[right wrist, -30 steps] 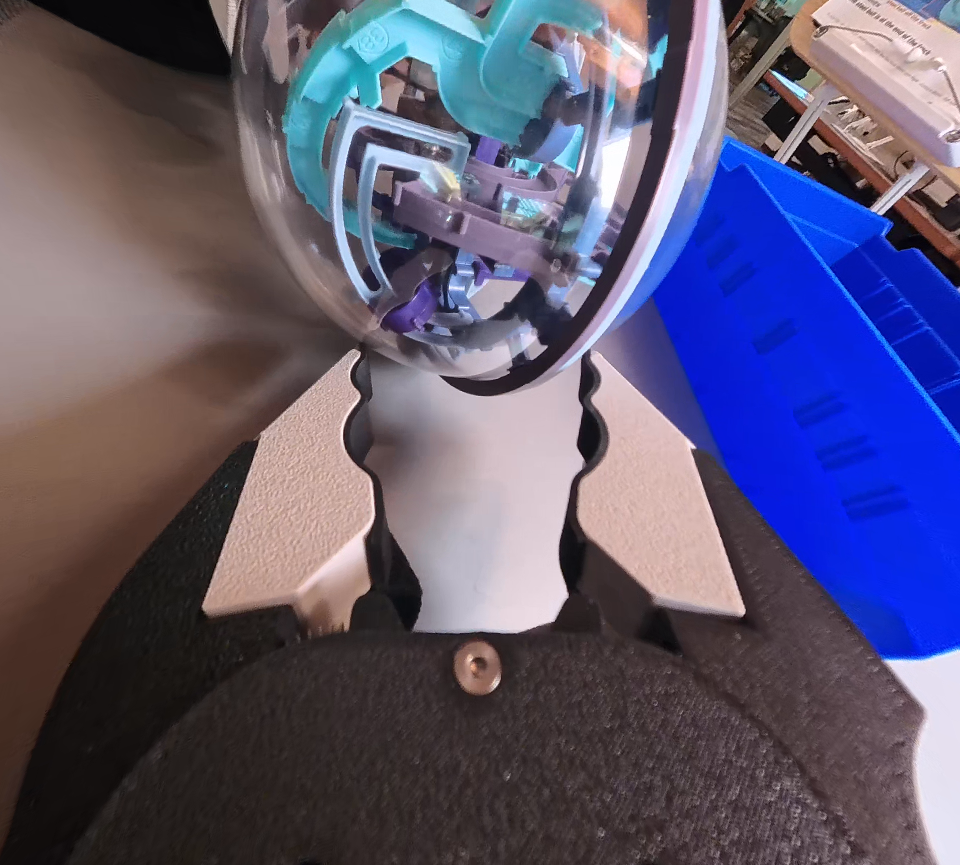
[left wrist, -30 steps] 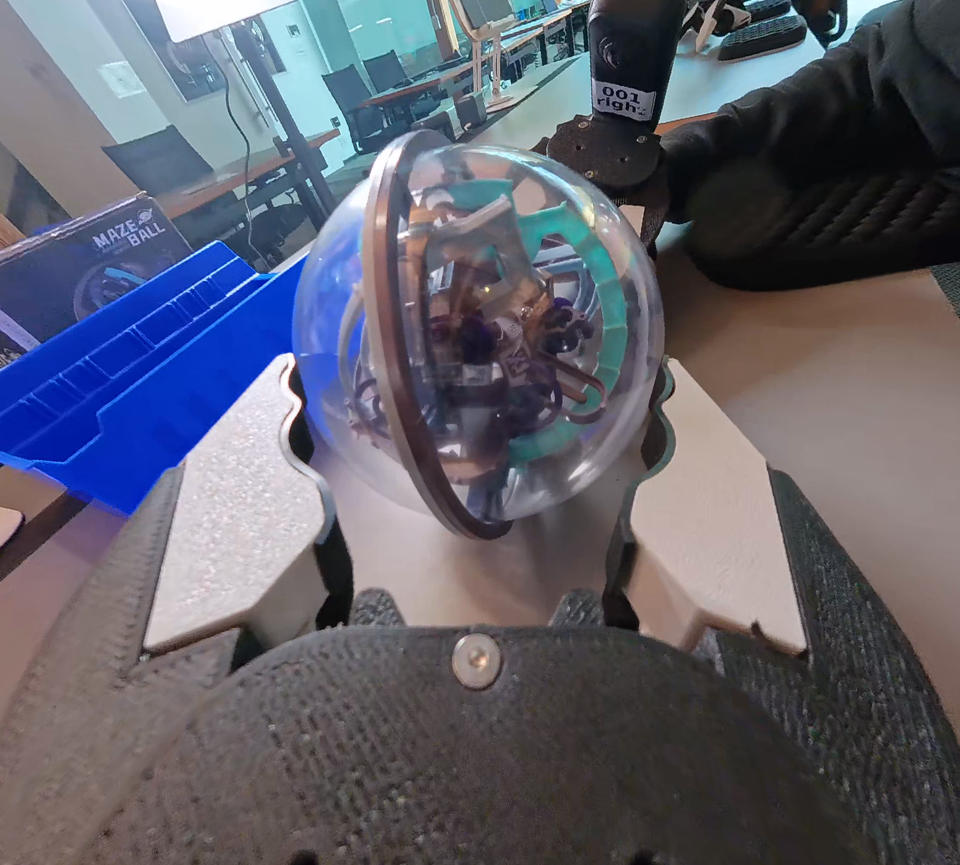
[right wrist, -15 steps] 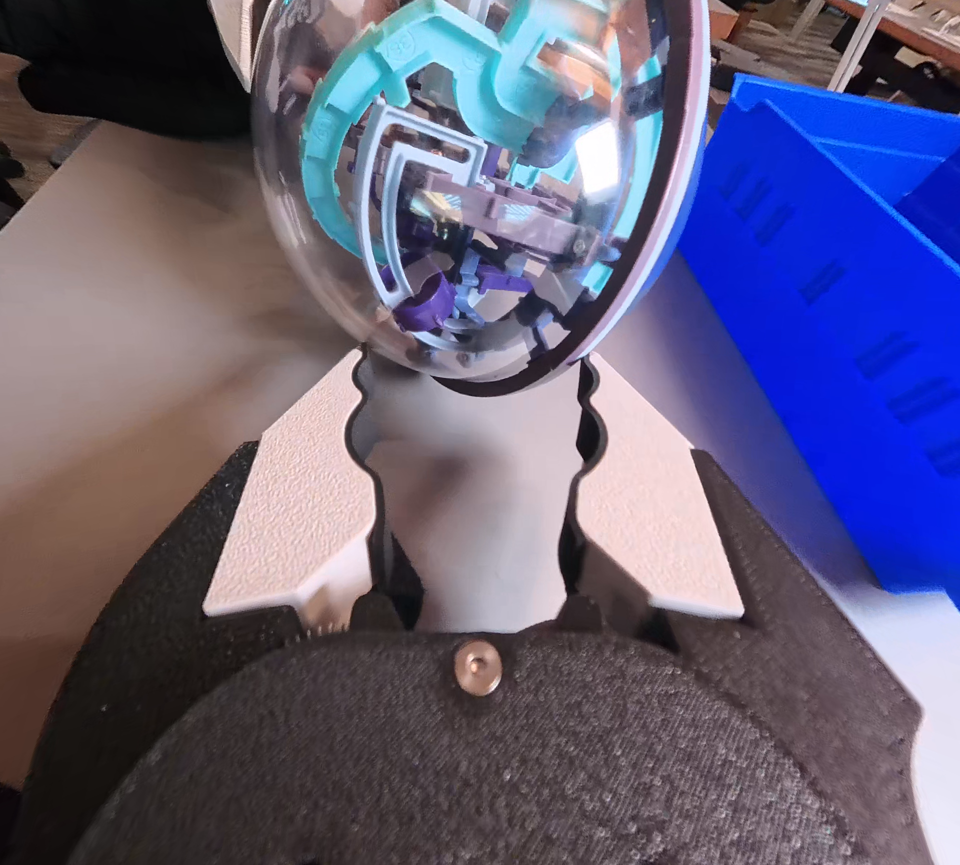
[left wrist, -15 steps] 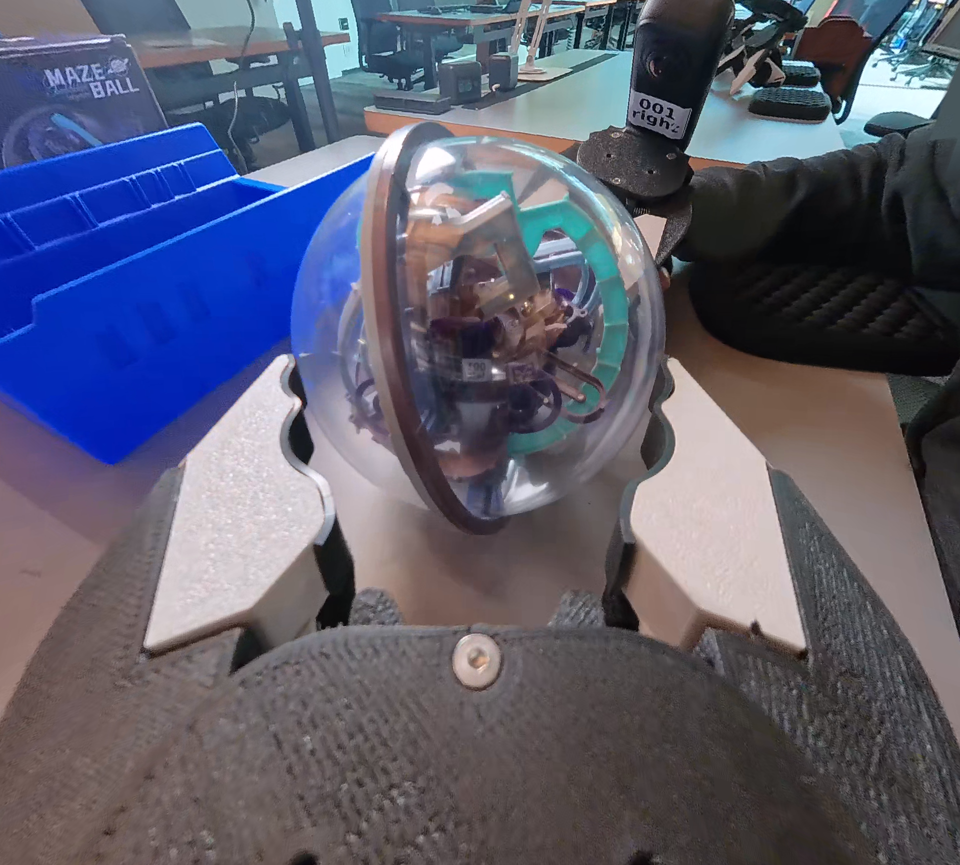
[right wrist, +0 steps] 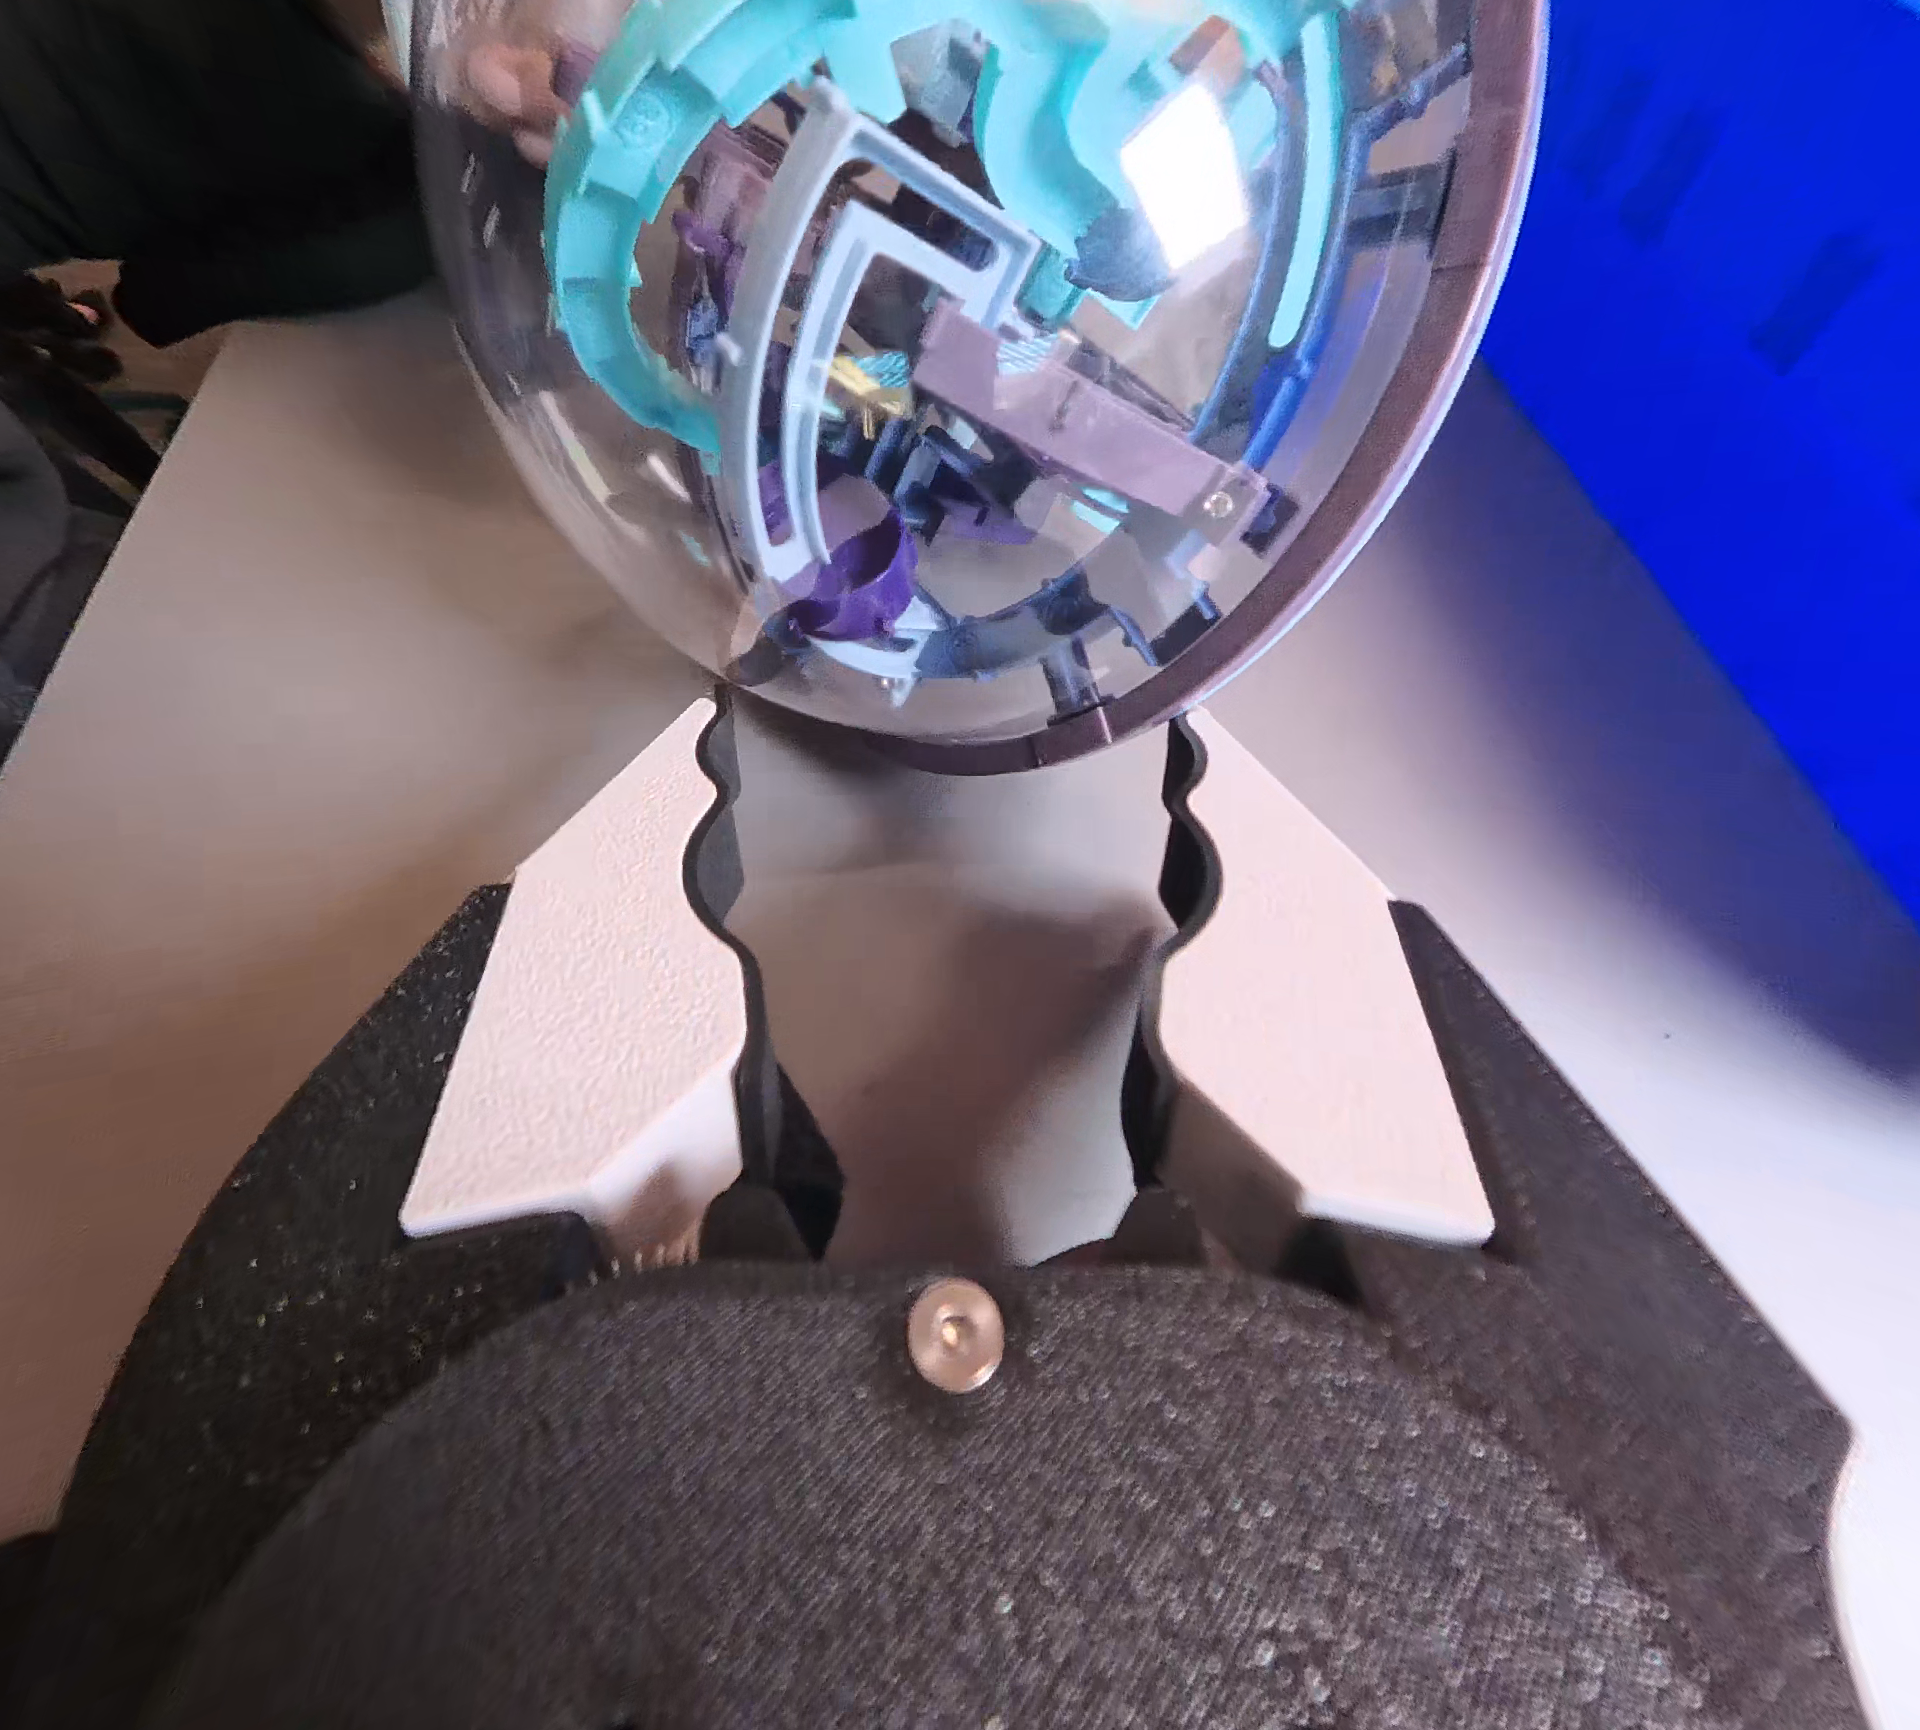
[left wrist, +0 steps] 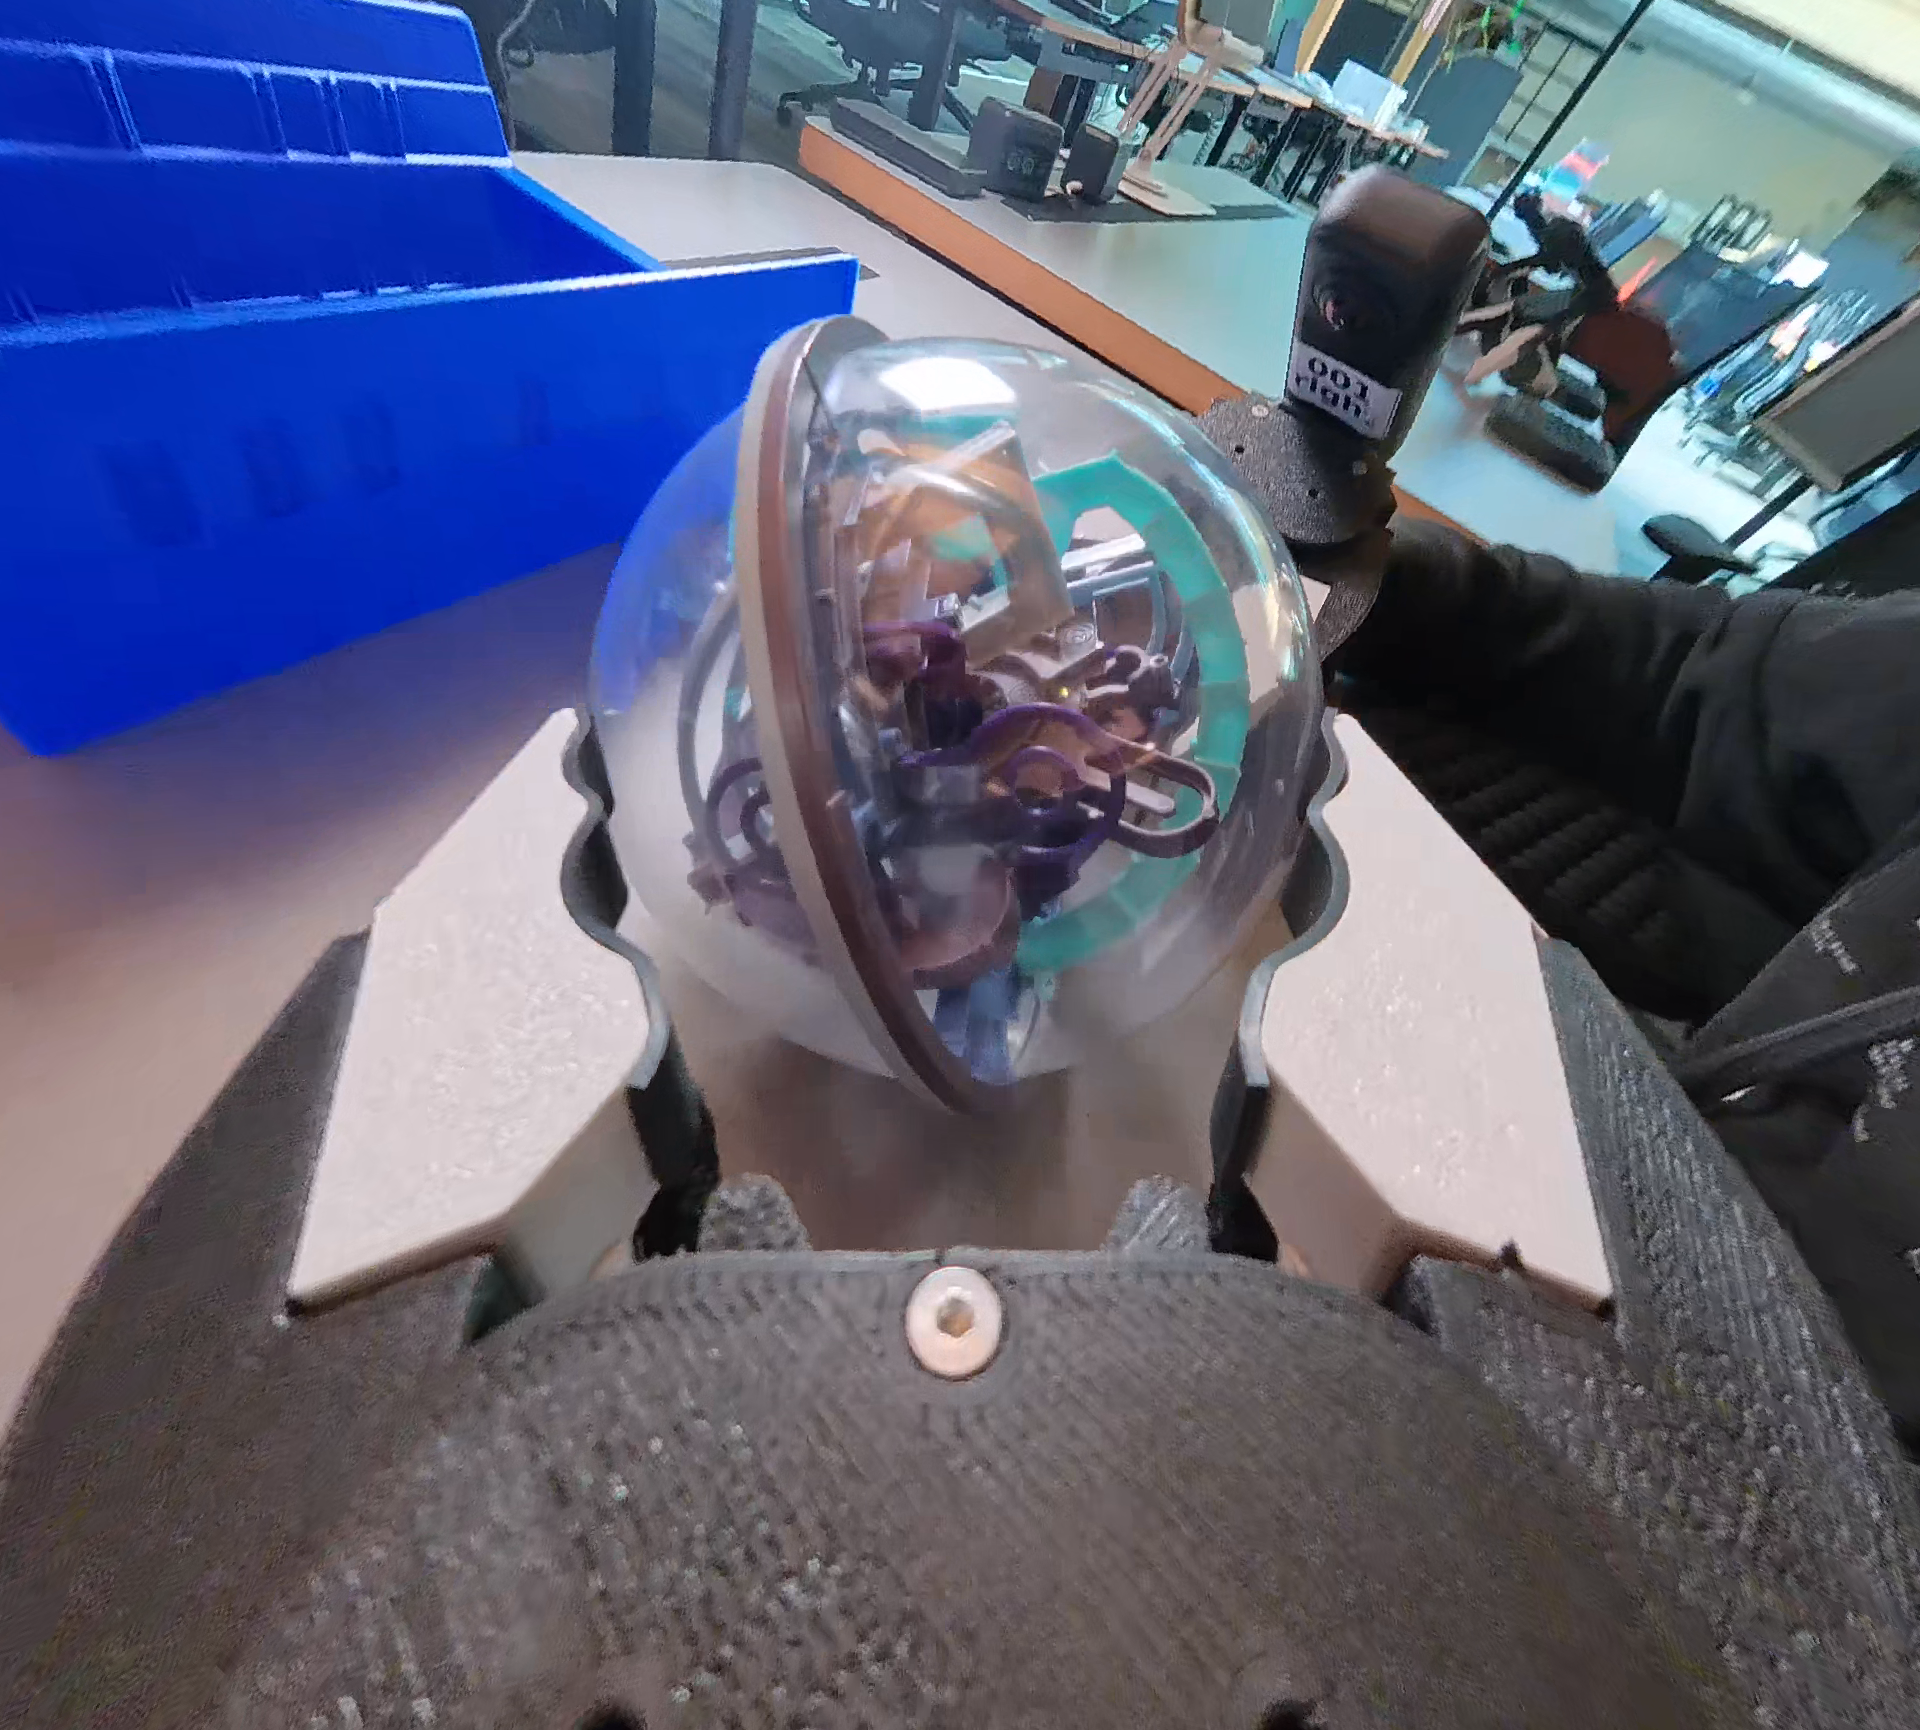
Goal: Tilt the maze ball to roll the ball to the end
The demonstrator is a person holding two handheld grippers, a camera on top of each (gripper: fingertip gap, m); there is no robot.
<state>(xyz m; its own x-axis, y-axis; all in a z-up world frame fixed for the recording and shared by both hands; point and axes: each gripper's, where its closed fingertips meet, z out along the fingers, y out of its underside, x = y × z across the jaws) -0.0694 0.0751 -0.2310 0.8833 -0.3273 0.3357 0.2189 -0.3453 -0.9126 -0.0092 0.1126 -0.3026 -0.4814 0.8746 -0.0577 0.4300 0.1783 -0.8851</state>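
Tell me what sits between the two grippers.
The maze ball: the left gripper clasps its sides in the left wrist view, with the right gripper behind it.

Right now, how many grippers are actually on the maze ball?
2. The left gripper clamps the maze ball across its sides; the right gripper touches its far side with its fingertips, though a firm grip cannot be confirmed.

The left hand-held gripper (left wrist: 951,807), with pale flat fingers (left wrist: 499,984) on a dark textured body, has its jaws spread wide, pressing a sphere between them. Opposite it, the right gripper (right wrist: 951,724) touches that sphere with its fingertips, jaws moderately parted.
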